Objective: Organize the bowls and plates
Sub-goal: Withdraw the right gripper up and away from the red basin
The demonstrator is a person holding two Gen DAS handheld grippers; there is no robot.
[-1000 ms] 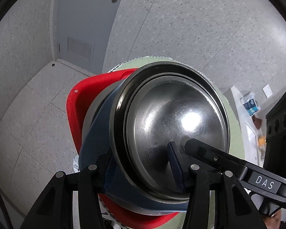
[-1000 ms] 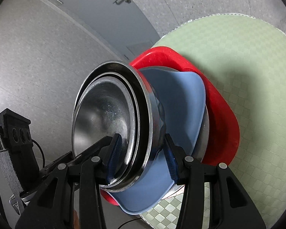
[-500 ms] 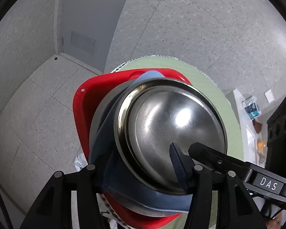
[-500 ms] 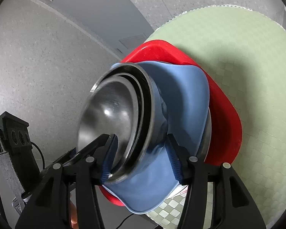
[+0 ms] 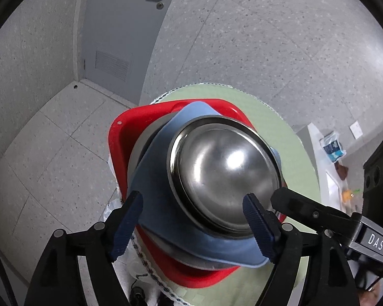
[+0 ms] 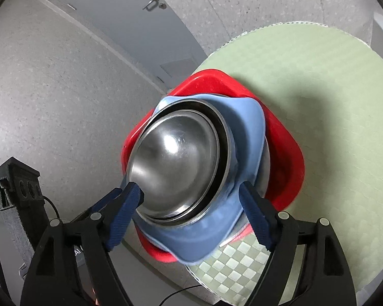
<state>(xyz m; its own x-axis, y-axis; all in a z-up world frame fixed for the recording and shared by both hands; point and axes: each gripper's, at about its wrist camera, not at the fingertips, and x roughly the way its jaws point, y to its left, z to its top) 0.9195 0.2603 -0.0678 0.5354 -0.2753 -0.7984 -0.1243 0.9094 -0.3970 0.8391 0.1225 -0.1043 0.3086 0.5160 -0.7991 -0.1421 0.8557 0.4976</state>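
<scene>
A stack of dishes sits on a round green table [image 5: 298,153]: nested steel bowls [image 5: 224,176] on top, a wavy blue plate [image 5: 166,219] under them, a steel plate beneath, and a red square plate [image 5: 125,137] at the bottom. My left gripper [image 5: 195,219] is open, its fingers spread on either side of the stack's near rim, holding nothing. My right gripper [image 6: 196,216] is open too, straddling the bowls [image 6: 181,163] and blue plate [image 6: 245,127] above the red plate [image 6: 286,163]. Each gripper's tip shows in the other view.
The green table [image 6: 319,97] has a checked cloth edge [image 6: 232,267] near me. A grey door [image 5: 125,25] and speckled walls stand behind. Tiled floor [image 5: 38,153] lies left. A white shelf with a packet [image 5: 332,148] is at right.
Both grippers have opened and let go of the steel bowls' rim. Both have pulled back and up from the stack, which now rests flat on the table.
</scene>
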